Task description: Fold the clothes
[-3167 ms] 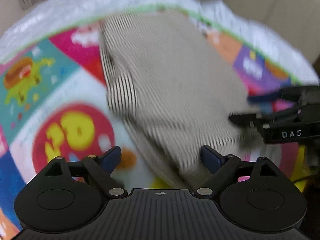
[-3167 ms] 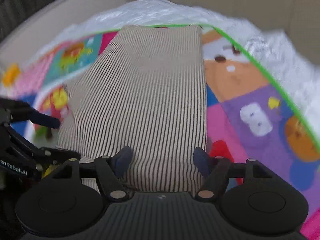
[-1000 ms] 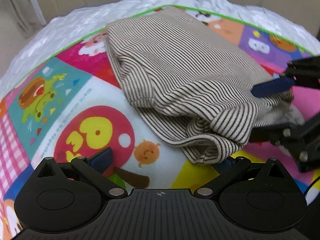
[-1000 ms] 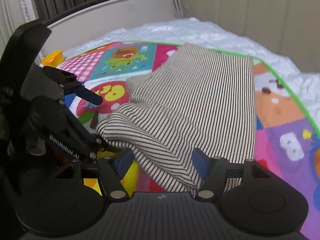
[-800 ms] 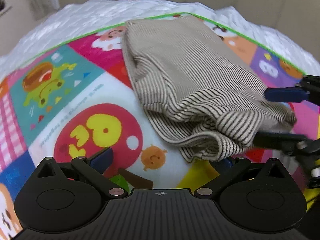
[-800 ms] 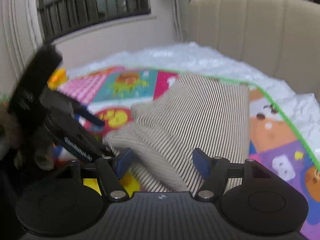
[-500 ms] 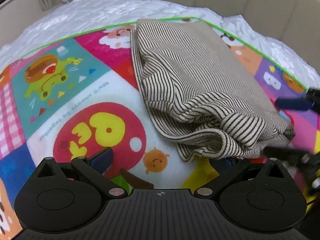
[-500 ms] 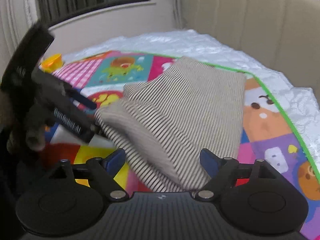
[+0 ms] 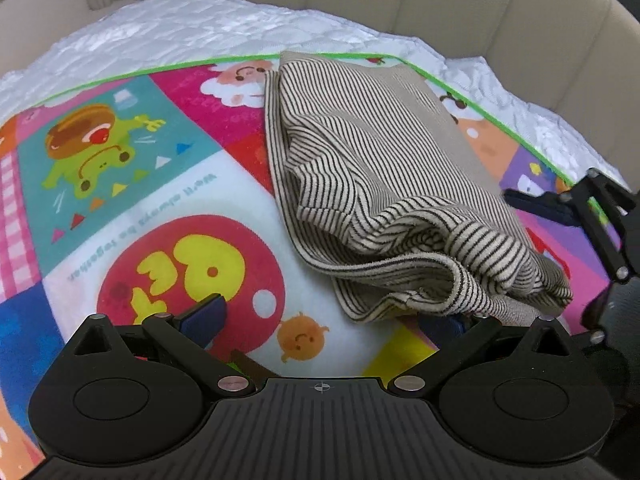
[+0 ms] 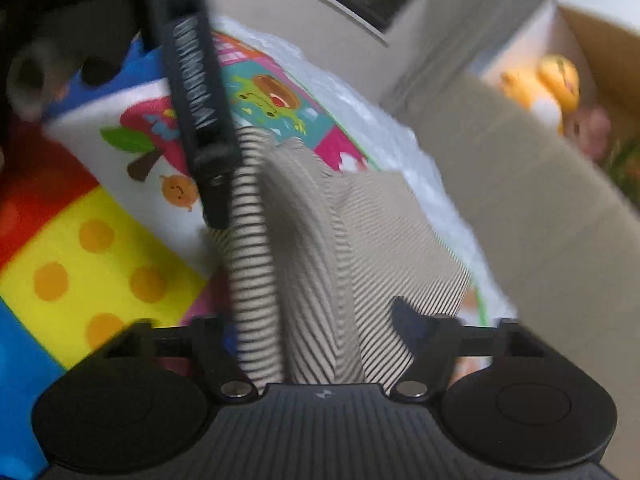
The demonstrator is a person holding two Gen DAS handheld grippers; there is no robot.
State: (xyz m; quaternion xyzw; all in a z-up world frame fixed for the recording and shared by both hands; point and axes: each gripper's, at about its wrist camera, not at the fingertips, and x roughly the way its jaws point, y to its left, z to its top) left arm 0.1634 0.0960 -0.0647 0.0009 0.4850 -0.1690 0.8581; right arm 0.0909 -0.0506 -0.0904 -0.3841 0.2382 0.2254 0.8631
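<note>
Beige padded panels [image 9: 460,4] ring a white quilt [image 9: 192,28], and on it lies a bright play mat [image 9: 120,208] with a green edge running from 9 to 3 o'clock. From the left wrist, the striped shirt [image 9: 384,184] sits at centre right, folded, its far edge flush with the mat's green border at 12 o'clock and its near hem bunched in loose rolls at 4 o'clock. The left gripper [image 9: 320,320] stands wide, nothing pressed between its blue pads; its right pad lies just under the bunched hem. Open mat spreads from 7 to 11 o'clock. The right gripper [image 9: 580,216] shows at 3 o'clock, beside the shirt's right edge.

From the right wrist, blurred and rolled, the shirt [image 10: 328,264] runs from centre down between the right gripper's [image 10: 316,332] fingers. Its jaws have just been closing, half apart, with cloth between them; whether the pads press it I cannot tell. The left gripper [image 10: 196,104] hangs at 11 o'clock over the hem. Clear yellow and red mat [image 10: 100,264] lies at 8 o'clock; a padded panel [image 10: 540,208] is close at 3.
</note>
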